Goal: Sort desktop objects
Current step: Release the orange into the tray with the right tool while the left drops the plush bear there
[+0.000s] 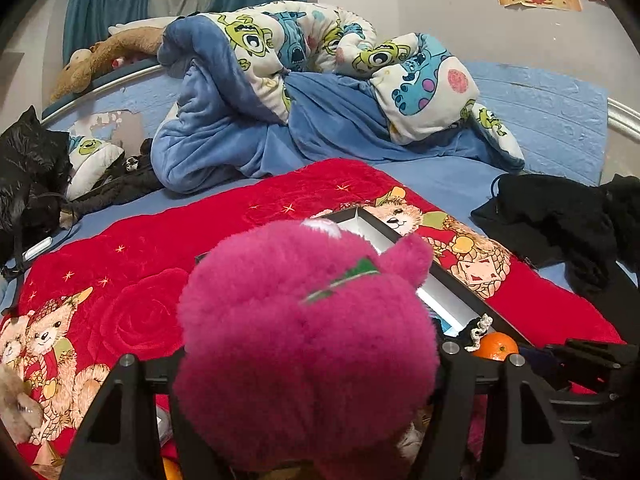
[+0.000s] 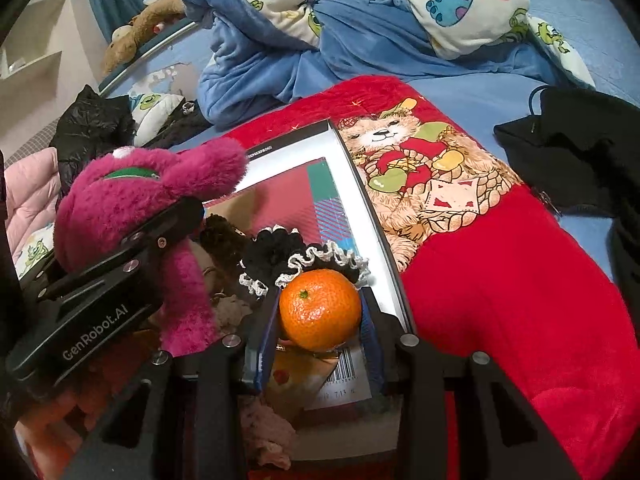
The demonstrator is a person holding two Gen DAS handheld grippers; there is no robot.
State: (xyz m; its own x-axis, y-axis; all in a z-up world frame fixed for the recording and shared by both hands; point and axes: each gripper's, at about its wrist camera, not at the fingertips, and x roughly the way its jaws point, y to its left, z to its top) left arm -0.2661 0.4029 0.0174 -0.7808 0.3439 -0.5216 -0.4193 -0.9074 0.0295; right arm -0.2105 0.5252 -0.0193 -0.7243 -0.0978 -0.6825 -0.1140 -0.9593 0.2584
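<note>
Sorting in progress, both tools loaded over the collecting box. Nearest the right wrist camera, the right tool (image 2: 320,316) is closed on an orange (image 2: 319,309), its blue pads pressing the fruit from both sides; the fruit hangs just above the near end of the box (image 2: 362,184), over a packet with a barcode (image 2: 348,368) already lying there. To the left, the left tool (image 1: 308,364) grips a magenta plush toy (image 1: 308,332) between widely spread jaws; the toy fills the gap between them and, seen from the right wrist camera, is carried at the box's left edge. Whether it touches the contents cannot be told.

Inside the box, just beyond the orange, lie a black crocheted piece with white trim (image 2: 304,258) and some brownish items that are too cluttered to name; the far half of the box floor is bare. Judged from this, several objects are already sorted, and the orange and the plush toy remain to be set down and released.

The box rests on a red blanket with bear prints (image 2: 500,280) spread on the bed. Farther off lie black garments (image 2: 568,160) and a crumpled blue cartoon quilt (image 1: 320,92), apparently outside the task.
</note>
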